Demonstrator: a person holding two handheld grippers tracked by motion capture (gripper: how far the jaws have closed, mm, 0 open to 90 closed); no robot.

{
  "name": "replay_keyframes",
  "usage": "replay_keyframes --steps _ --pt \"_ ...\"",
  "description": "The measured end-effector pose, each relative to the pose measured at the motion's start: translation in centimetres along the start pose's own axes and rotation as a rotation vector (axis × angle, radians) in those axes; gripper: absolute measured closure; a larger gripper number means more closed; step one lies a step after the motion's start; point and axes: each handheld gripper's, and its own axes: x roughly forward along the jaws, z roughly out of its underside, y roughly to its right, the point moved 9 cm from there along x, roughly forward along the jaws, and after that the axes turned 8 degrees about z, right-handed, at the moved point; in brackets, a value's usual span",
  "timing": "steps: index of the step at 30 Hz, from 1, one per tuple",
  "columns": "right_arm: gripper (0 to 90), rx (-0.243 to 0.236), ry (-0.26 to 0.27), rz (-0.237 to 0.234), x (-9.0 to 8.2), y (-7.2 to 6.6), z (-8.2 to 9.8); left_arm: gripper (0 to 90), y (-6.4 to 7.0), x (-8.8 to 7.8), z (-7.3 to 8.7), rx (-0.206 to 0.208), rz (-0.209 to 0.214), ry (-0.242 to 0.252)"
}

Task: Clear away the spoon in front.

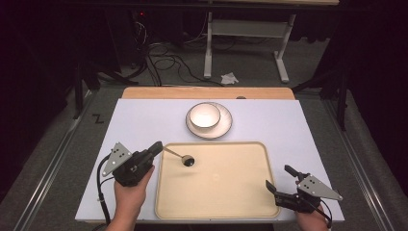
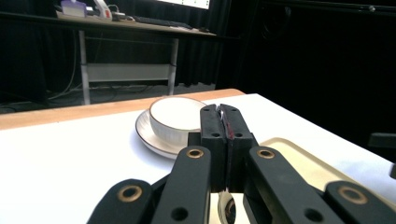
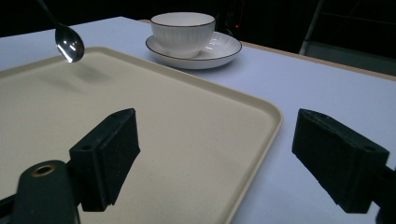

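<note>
Nearest me, my right tool [image 1: 278,180] is idling wide open while I'm lowering the small silver metal spoon [image 1: 179,155], clenched in my left tool [image 1: 156,147], level over the beige plastic tray [image 1: 240,192].

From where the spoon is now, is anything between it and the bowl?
Nothing visible. The left gripper holds the spoon above the tray's far-left corner. Between it and the bowl on its saucer lie the tray's low rim and bare table.
</note>
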Motion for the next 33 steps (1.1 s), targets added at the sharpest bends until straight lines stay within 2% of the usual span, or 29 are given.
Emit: replay_keyframes --steps 6,11,20,26,28,31,33 --pt "15.7 -0.003 0.0 0.002 0.0 0.0 0.0 89.6 0.7 -1.1 1.5 -0.011 0.018 0.005" --pt "15.7 -0.009 0.004 -0.001 0.2 -0.1 0.0 89.6 0.8 -2.0 1.9 -0.015 0.019 0.016" --pt "15.6 -0.018 -0.001 0.002 0.2 -0.3 0.0 89.6 0.6 -2.8 2.1 -0.081 0.046 0.054" --pt "15.7 -0.02 -0.003 0.002 0.2 -0.2 0.0 89.5 1.0 -1.9 3.0 -0.139 0.094 0.062" --pt "15.7 -0.023 -0.005 0.0 0.3 -0.3 0.1 89.5 1.3 -1.5 3.5 -0.137 0.098 0.053" --pt "15.7 -0.023 -0.006 -0.003 0.3 -0.5 0.0 89.5 1.7 -0.6 4.1 -0.166 0.123 0.05" --pt "15.7 -0.028 -0.006 -0.005 0.3 -0.5 0.0 89.5 2.2 0.0 4.3 -0.171 0.135 0.048"
